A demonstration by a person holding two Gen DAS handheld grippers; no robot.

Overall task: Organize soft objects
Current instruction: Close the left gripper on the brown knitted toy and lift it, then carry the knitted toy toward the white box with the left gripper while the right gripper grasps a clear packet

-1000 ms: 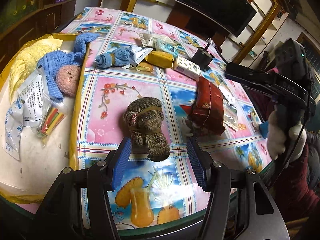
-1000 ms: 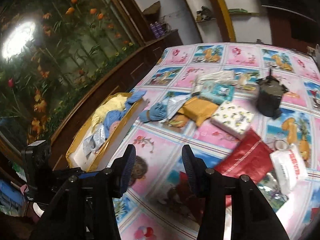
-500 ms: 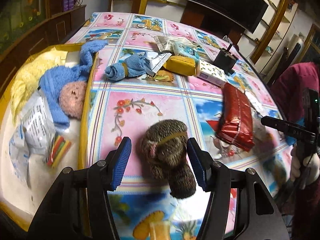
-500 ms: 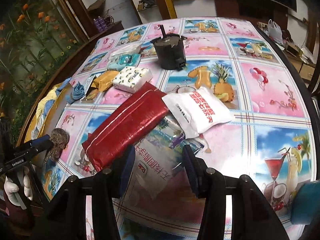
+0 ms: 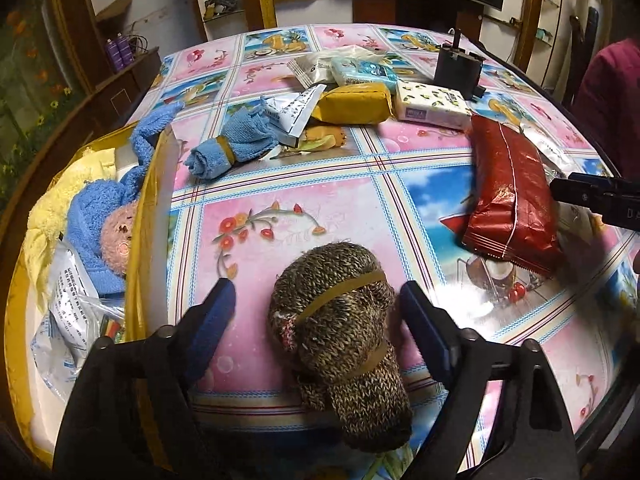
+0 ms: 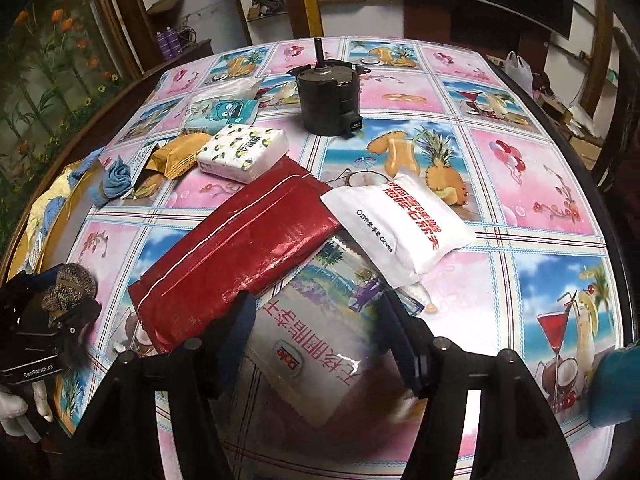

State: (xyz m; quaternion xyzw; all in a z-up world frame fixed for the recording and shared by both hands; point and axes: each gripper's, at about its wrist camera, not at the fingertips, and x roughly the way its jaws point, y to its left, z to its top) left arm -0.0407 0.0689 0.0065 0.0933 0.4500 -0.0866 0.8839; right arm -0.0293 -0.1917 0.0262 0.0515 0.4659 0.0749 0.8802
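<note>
Fingers of left gripper [image 5: 316,312] opening, straddling brown knitted sock roll [image 5: 340,336] lying on near part of tablecloth [image 5: 280,184]; pads not pressing on it. Right gripper [image 6: 320,328] fingers opening over clear printed packet [image 6: 316,344], not gripping. Red pouch [image 6: 236,248] lying left of white glove pack [image 6: 400,224]. Yellow tray [image 5: 148,216] sitting at left edge, holding blue towel doll [image 5: 100,228].

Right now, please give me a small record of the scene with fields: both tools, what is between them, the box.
left tool: jaws opening, astride the brown knitted sock roll, pads not pressing
right tool: jaws opening, over the clear printed pouch
yellow box: holds blue towel doll, plastic bags
still on table: blue cloth roll, red packet
</note>
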